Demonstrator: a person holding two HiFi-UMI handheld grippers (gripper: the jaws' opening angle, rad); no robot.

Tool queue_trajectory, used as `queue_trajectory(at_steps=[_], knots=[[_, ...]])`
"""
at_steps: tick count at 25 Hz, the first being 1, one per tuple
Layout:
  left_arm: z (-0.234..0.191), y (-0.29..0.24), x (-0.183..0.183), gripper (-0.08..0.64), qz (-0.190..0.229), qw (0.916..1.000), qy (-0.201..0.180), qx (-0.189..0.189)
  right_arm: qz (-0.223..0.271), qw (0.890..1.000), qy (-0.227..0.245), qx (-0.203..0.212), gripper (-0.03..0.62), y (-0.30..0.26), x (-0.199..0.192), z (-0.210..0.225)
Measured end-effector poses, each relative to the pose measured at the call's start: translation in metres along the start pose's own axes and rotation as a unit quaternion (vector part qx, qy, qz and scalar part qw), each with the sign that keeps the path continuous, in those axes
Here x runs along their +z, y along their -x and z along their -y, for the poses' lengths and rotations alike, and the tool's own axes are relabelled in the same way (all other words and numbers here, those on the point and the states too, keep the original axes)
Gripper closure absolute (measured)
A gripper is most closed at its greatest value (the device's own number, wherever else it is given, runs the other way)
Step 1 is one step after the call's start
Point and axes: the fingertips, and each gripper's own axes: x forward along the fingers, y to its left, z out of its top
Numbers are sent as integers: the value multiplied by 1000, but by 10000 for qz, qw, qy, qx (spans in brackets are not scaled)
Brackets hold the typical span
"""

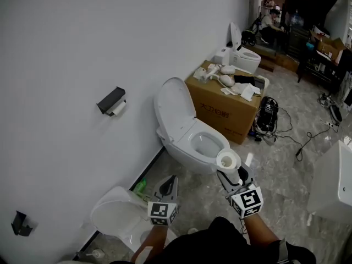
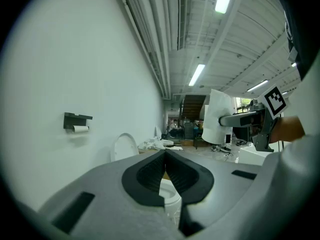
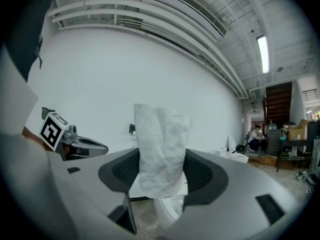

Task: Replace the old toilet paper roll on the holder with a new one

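A black wall holder [image 1: 111,99] carries the old, thin roll [image 1: 117,109] on the white wall; in the left gripper view the holder [image 2: 77,118] shows far off at the left. My right gripper [image 1: 230,172] is shut on the new white toilet paper roll [image 1: 228,159], held upright above a toilet bowl. In the right gripper view the roll [image 3: 161,154] fills the gap between the jaws, with the holder [image 3: 132,129] small behind it. My left gripper [image 1: 169,180] is shut and empty, to the left of the right one; its closed jaws [image 2: 165,156] point along the wall.
An open white toilet [image 1: 190,139] stands ahead, another toilet [image 1: 118,219] below my left gripper. Beyond are a cardboard box [image 1: 224,108] with white parts on it, a black device with cables [image 1: 268,114], a white fixture [image 1: 333,180] at the right and a person [image 1: 270,22] far back.
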Motion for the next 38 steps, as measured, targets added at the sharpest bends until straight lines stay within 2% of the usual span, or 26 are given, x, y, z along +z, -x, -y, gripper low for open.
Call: queue_trajectory(at_steps=[9,14,18,23,29,38], knots=[[-24,-30,-9,555,-118,9998,110,122,-73,9998,137,144,333,-37,-8,20],[-34,-68,-4,555,-133,9996,173,176,-180,9994,118,261,333,-69,-6,44],[-41,-100,8,555,-104,9997,104,209,-33,9993,137,335,333,-99,-1,67],[-49,-137,14,555,-98,9993,225,294,-26,9988,102,476,333,-135,0,93],[-64,-178,13,555,-201,9979,211,570,11,9986,6,527,333,-177,-2,129],[-94,-208,10,555,-483,9920,256,1134,56,9937,-7,1119,333,-243,1,142]])
